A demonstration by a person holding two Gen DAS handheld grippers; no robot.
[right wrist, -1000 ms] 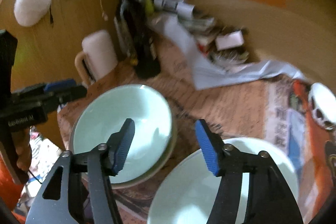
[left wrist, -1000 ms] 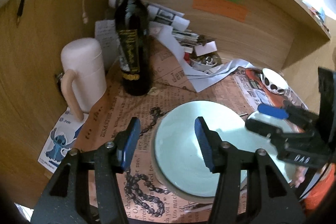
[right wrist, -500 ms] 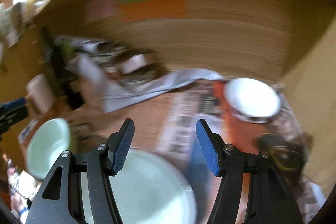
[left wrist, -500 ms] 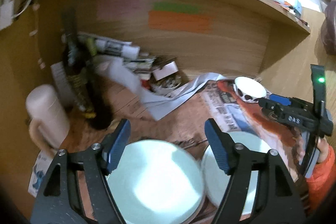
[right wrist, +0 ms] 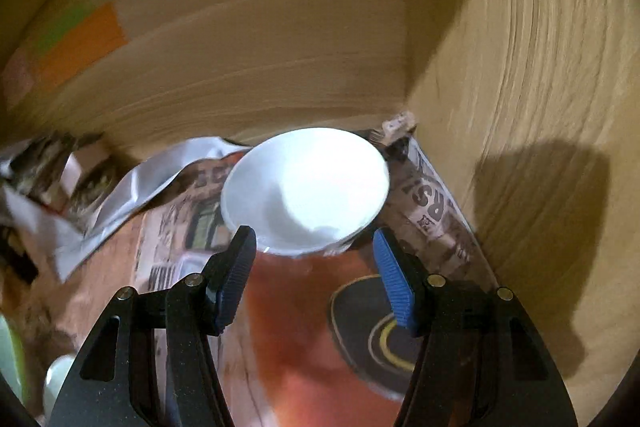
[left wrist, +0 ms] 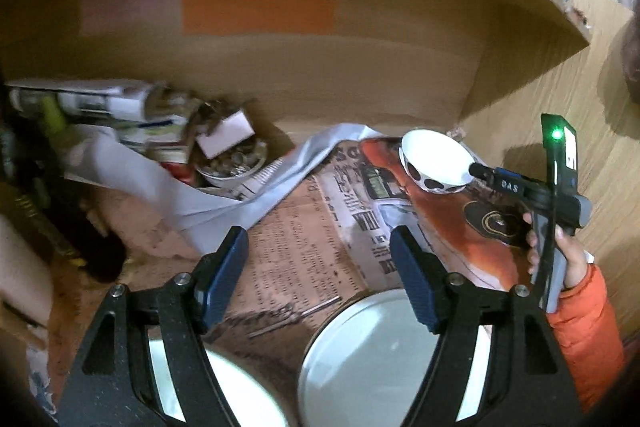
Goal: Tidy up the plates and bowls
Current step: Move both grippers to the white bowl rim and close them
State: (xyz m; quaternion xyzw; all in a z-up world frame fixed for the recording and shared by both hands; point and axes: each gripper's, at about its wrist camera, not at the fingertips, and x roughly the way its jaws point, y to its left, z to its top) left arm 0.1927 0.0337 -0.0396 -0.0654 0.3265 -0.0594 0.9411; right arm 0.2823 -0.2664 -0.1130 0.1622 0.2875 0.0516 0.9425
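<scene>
Left wrist view: the left tongs [left wrist: 316, 279] stand open over the newspaper-covered desk [left wrist: 304, 227], holding nothing; their jaws have just been opening wider, with only bare paper between them. A second ago these tongs hung right over the pale green plate stack beside the dark bottle; now the camera has swung away to the right, and only the rim of that stack [left wrist: 224, 387] shows at the bottom edge. A second pale plate [left wrist: 360, 359] lies low in the frame, just beside it. Far right, a hand in an orange sleeve [left wrist: 576, 331] holds the right tongs [left wrist: 480, 173], whose tips sit at the rim of a small white bowl with dark spots [left wrist: 434, 161], near the corner of the alcove.

Right wrist view: the right tongs [right wrist: 314, 279] are partly open and empty. The white bowl [right wrist: 306, 187], half a second ago off to the right, now sits centred just ahead of the jaws, not yet between them.

Judged from this, the plates are left stacked and the bowl is next to be gathered.
</scene>
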